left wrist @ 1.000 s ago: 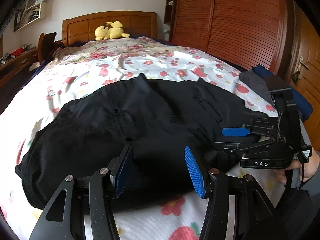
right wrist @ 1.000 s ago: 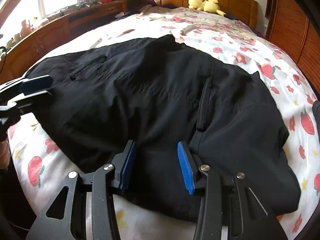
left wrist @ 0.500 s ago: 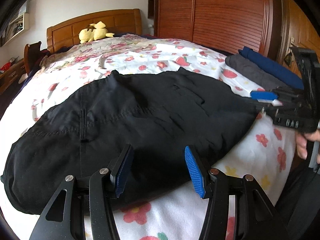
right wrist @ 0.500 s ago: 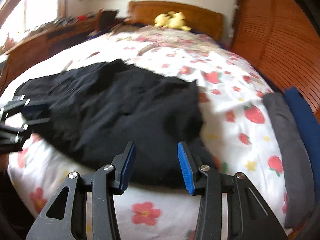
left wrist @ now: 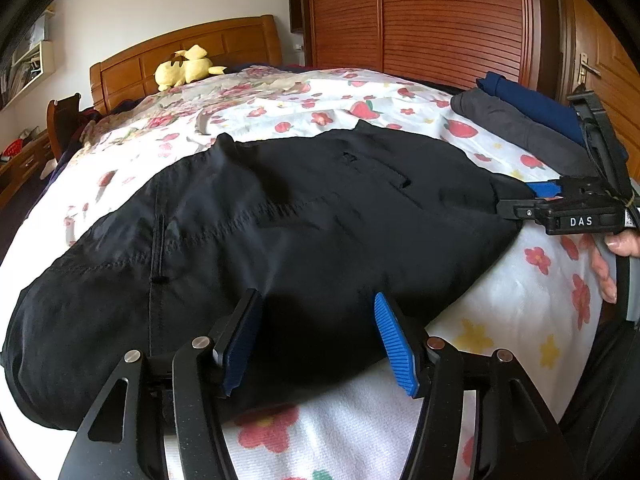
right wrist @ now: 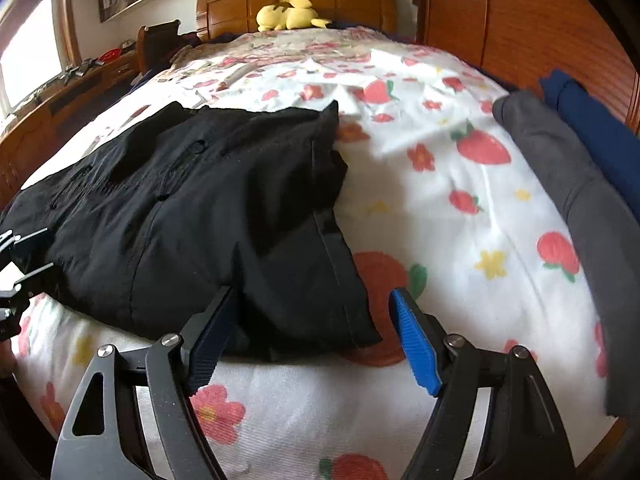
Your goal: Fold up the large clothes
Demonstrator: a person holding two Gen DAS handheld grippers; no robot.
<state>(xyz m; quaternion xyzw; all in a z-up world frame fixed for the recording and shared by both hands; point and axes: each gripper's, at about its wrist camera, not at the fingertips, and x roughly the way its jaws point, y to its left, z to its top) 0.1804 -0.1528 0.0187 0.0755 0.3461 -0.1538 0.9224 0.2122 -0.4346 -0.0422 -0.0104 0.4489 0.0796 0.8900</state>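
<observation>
left hand-held gripper (left wrist: pixel 318 340) spread wide, blue pads apart, poised over the near hem of the black trousers (left wrist: pixel 280 232), nothing pinched. right hand-held gripper (right wrist: pixel 312 336) likewise spread, framing the near right corner of the same garment; whether the left pad touches cloth cannot be told. seen from the left wrist, right hand-held gripper at the garment's far right edge, held by a hand (left wrist: pixel 612 256). black trousers lying folded and mostly flat across the near half of the bed (right wrist: pixel 440 168), on the white sheet printed with strawberries and flowers. folded grey garment (right wrist: pixel 568 184) and folded navy garment (right wrist: pixel 596 128) side by side along the bed's right edge, well apart from the trousers. yellow plush toy (right wrist: pixel 292 16) up by the wooden headboard (right wrist: pixel 360 0).
</observation>
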